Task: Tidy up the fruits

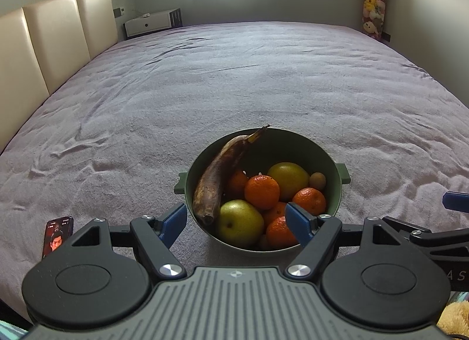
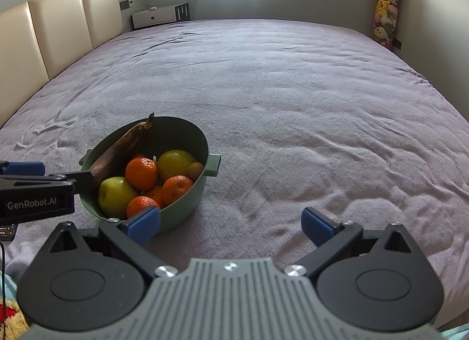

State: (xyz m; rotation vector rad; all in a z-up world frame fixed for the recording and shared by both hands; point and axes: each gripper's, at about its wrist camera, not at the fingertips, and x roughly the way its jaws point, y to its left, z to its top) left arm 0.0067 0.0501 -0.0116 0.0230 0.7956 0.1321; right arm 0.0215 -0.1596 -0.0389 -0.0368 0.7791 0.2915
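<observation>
Left tongs (image 1: pixel 236 222) wide apart just before fruit bowl (image 1: pixel 332 161).

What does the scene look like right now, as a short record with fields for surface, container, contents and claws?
surface: bed cover
container: green bowl with side handles
contents: browned banana, green apple, yellow fruit, several mandarins
left claw: open, empty, over bowl's near rim
right claw: open, empty, right of bowl
nearby: phone

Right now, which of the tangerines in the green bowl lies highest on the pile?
The tangerine in the middle, leaning on the big yellow fruit. It sits on top; the other tangerines lie lower around it.
</observation>
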